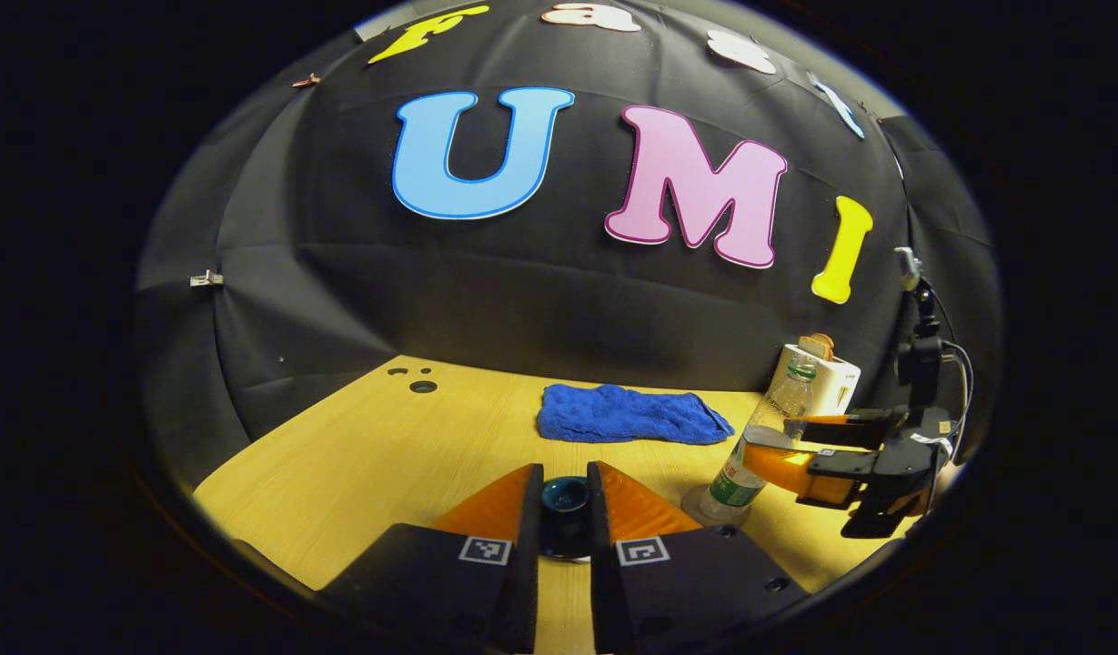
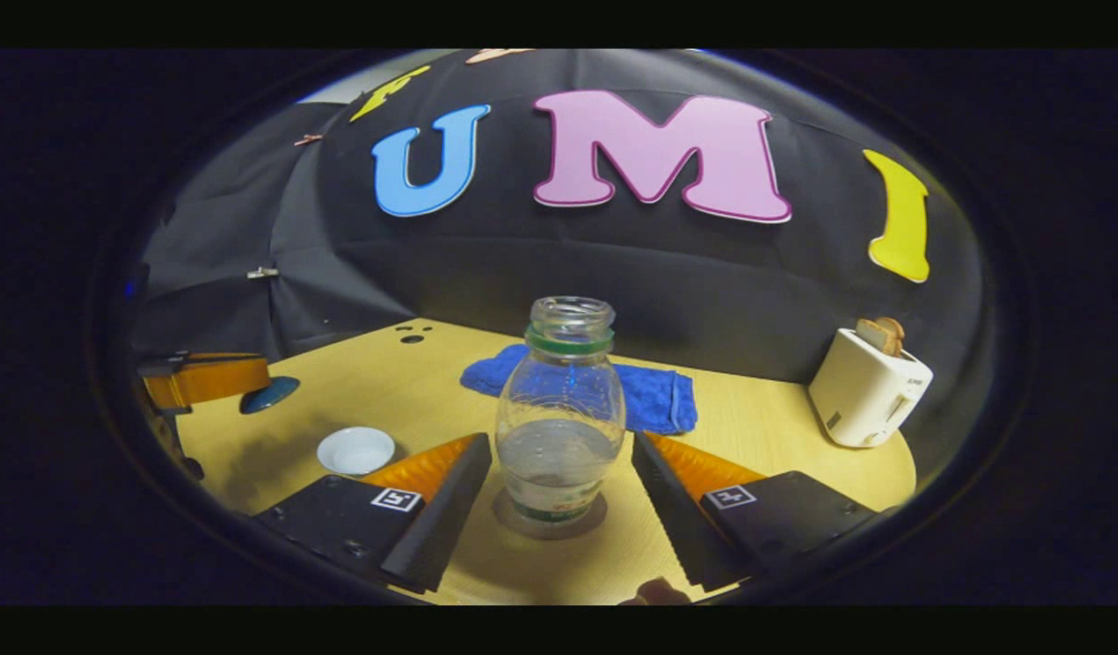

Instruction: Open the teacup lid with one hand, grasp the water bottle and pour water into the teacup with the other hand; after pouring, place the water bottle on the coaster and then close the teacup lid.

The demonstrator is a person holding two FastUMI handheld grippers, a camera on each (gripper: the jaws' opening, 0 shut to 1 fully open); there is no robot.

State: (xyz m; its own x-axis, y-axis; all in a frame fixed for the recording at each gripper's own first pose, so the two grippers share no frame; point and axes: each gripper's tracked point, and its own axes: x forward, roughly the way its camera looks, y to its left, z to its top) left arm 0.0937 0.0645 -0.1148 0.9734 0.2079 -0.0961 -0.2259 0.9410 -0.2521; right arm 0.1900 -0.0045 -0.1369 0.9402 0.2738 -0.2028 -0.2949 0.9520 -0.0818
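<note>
bottle on coaster between open right jaws; lid pinched in left

the water bottle (image 2: 560, 409) stands upright on the coaster (image 2: 549, 523), uncapped, partly filled, long axis vertical. it sits dead centre between the right gripper (image 2: 559, 473) fingers, jaws wide, a gap each side, not touching. the left gripper view shows the bottle (image 1: 766, 437) with those fingers either side. the teacup (image 2: 356, 449), white and uncovered, sits on the table (image 2: 777, 437) to the bottle's left. the left gripper (image 1: 565, 509) has narrow jaws with the dark teacup lid (image 1: 565, 498) between them, apparently gripped; the lid also shows in the right gripper view (image 2: 269, 394), beyond the cup. judgement: lid goes back on the cup next, left hand is nearer.
</note>
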